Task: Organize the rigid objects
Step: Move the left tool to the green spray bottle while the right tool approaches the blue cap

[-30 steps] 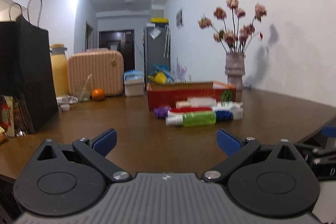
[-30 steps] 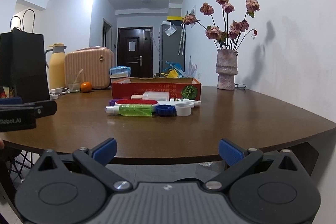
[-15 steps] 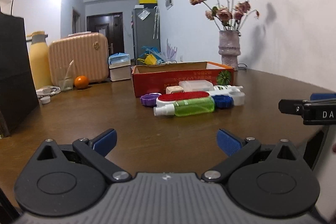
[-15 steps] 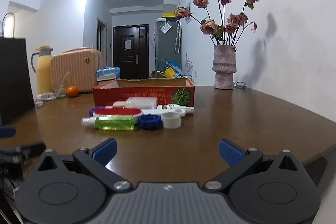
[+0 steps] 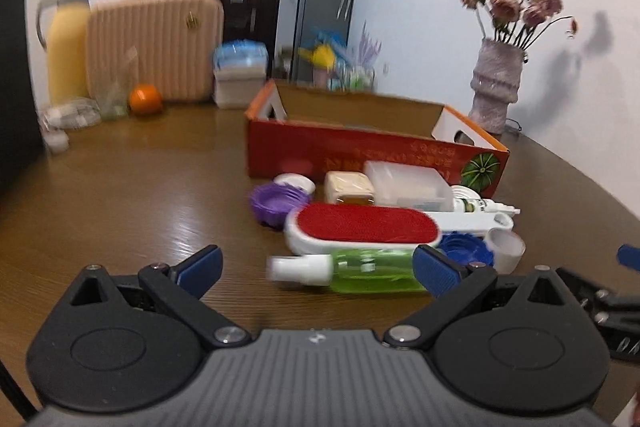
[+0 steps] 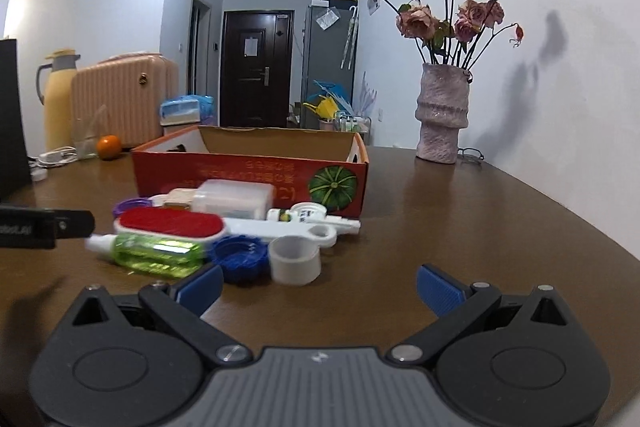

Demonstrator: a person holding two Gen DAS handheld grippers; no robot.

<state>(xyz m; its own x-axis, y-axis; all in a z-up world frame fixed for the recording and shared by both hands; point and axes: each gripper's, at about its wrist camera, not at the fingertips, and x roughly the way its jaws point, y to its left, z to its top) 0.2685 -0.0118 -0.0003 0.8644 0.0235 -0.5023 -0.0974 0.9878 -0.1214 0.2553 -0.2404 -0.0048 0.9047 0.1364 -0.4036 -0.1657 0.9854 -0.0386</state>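
Hovering low over the brown wooden table (image 5: 120,187), the left gripper (image 5: 316,269) holds its blue-padded jaws spread wide with nothing between them, pointed at a green transparent spray bottle with a white cap (image 5: 352,269) lying on its side just ahead. The right gripper (image 6: 318,285) is likewise wide open and empty, and its own view shows a short white cylindrical cup (image 6: 294,261) close in front of its left finger. The small items sit bunched together in front of an open red cardboard box with a pumpkin picture (image 5: 372,155): a white oval brush with a red pad (image 5: 360,227) touches the green bottle, a blue ridged bottle cap (image 6: 240,257) lies between the bottle and the white cup, a purple ridged cap (image 5: 276,201) lies at the left end, and a translucent white rectangular case (image 5: 406,183) rests against the box front. Further back, at the wall, stands a mottled pink ceramic vase of dried roses (image 6: 442,111); an orange fruit (image 6: 109,147) sits by a peach ribbed hard-shell case (image 5: 154,43).
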